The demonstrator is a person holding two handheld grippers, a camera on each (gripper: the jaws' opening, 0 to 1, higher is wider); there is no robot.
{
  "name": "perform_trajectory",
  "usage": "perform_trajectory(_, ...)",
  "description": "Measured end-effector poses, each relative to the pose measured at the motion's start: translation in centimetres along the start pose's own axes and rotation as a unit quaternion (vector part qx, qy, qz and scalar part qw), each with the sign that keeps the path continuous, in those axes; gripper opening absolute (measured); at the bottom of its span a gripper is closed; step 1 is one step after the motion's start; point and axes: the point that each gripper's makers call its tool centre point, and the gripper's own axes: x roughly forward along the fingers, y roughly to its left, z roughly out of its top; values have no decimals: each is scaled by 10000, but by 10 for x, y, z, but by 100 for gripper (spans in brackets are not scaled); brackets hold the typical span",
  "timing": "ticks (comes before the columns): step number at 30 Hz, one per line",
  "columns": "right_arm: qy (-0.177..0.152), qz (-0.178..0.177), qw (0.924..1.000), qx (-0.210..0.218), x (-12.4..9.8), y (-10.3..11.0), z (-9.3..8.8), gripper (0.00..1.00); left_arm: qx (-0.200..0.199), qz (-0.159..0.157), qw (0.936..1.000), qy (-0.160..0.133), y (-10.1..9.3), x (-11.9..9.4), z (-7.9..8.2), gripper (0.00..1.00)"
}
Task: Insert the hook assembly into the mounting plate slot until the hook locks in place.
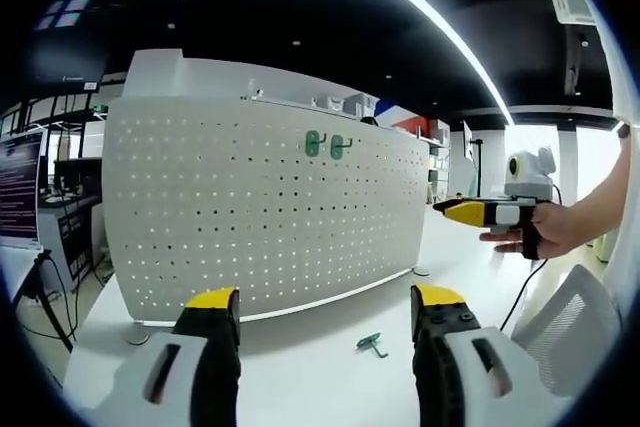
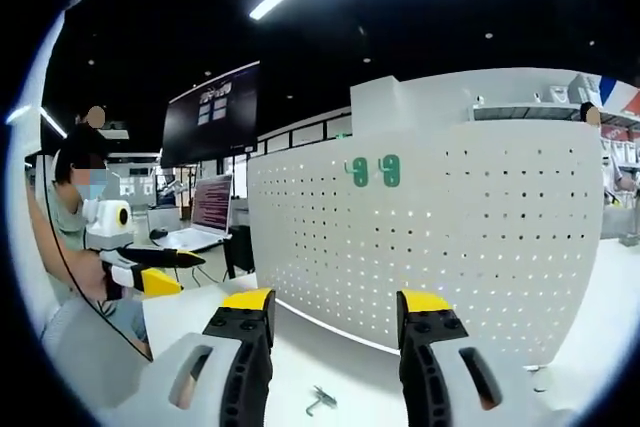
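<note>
A white perforated mounting plate (image 1: 260, 207) (image 2: 430, 237) stands upright on the white table. Two green hooks (image 1: 327, 145) (image 2: 374, 171) hang side by side near its top edge. A third green hook (image 1: 372, 345) (image 2: 320, 401) lies loose on the table in front of the plate. My left gripper (image 1: 325, 322) is open, its yellow-tipped fingers low over the table with the loose hook between and beyond them. My right gripper (image 2: 325, 332) is open too, empty, facing the plate. In the left gripper view the right gripper (image 1: 480, 212) is held in a hand at the right.
A laptop (image 2: 205, 212) and a dark wall screen (image 2: 212, 112) are left of the plate. A person sits at the far left in the right gripper view, holding the left gripper (image 2: 150, 267). A white mesh chair back (image 1: 570, 327) is at the right. Cables (image 1: 45, 297) trail off the table's left end.
</note>
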Motion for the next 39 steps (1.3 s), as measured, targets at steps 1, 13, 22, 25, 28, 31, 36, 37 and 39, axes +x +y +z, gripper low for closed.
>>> perform_trajectory(1,17,0,10000,-18,-1,0,-1,47,-1,2,10000,8,0,0,0,71)
perform_trajectory(13,35,-43,10000,69,-13,1,-12,48,-34,-19,10000,56,0,1,-3,71)
perform_trajectory(22,43,-94,9999,74,-26,3,-17,49,-42,-17,10000,39,0,0,-2,72)
perform_trajectory(25,43,-112,9999,94,-29,4,-19,49,-47,-5,10000,51,1,0,-3,72)
perform_trajectory(28,52,-136,9998,100,-33,4,-20,49,-29,-25,10000,44,0,0,-2,72)
perform_trajectory(31,50,-163,9998,119,-35,4,-21,49,-22,-30,10000,46,0,0,-1,72)
perform_trajectory(36,55,-222,9996,138,-40,1,-24,49,-33,-13,10000,36,1,-2,-1,72)
perform_trajectory(37,66,-242,9996,150,-41,0,-25,49,-37,-16,10000,49,1,-2,-2,72)
perform_trajectory(39,73,-255,9995,153,-43,-1,-25,49,-41,-14,10000,48,1,-1,-1,72)
